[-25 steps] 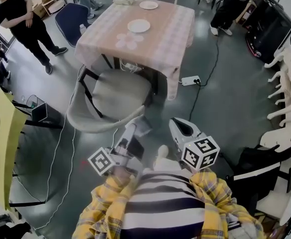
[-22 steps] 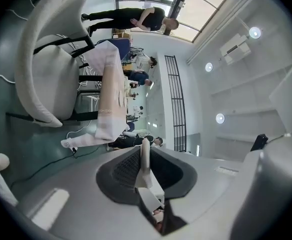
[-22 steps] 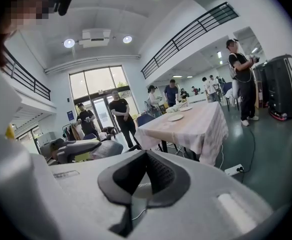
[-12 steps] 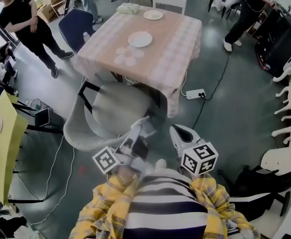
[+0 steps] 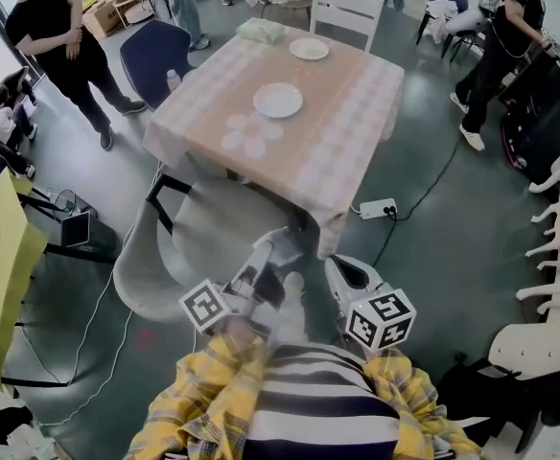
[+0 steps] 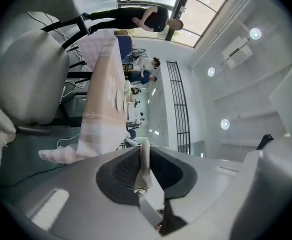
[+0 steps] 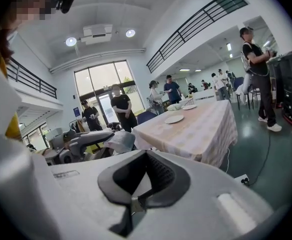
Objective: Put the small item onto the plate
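Nearer than a second ago, the worktop (image 5: 342, 89) with its plate (image 5: 278, 100) is drawing toward you while your left claw (image 6: 142, 146) is pinching the thin, seemingly limp, light small item (image 6: 145, 165) by one edge, and your right claw (image 7: 146, 155) is travelling closed and empty.

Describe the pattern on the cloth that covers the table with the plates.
The tablecloth has pale pink-and-white checks. It shows best in the head view.

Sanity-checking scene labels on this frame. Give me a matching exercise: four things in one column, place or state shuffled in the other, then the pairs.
1 left gripper
2 power strip
3 middle plate
4 grey chair

a lying flat on the floor
b on the checked-cloth table
c shut on a thin pale item
d standing at that table's near side

Pairs: 1-c, 2-a, 3-b, 4-d
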Demonstrator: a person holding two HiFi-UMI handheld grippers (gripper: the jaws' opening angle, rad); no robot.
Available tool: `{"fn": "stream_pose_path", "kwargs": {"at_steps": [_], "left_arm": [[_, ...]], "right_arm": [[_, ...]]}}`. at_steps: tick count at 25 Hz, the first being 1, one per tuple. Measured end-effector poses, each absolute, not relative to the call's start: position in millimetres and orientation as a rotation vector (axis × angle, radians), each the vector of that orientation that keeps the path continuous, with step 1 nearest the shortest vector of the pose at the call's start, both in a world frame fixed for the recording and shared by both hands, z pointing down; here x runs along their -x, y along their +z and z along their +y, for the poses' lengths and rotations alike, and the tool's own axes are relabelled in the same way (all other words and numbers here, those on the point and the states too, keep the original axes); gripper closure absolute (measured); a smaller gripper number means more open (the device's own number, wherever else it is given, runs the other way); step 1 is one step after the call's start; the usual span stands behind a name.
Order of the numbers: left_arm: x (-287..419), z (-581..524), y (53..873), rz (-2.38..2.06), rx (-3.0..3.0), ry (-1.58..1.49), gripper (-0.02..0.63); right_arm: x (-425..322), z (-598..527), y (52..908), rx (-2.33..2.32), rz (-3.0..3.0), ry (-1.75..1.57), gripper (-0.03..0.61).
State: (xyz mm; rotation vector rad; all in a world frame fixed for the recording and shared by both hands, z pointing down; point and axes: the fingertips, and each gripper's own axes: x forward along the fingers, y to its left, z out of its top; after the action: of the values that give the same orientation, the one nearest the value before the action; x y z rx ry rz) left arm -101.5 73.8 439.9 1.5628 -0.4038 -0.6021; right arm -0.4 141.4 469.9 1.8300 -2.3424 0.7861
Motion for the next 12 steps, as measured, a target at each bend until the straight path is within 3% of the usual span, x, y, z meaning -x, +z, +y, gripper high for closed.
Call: {"fn": "stream_pose_path", "kwargs": {"at_steps": [12], "left_arm": [[46.2, -57.7, 435.1, -0.388, -1.534, -0.669, 0.557]], "right_arm": [[-56.8, 15.7, 456.6, -1.766, -2.301, 0.742, 0.583]]}}
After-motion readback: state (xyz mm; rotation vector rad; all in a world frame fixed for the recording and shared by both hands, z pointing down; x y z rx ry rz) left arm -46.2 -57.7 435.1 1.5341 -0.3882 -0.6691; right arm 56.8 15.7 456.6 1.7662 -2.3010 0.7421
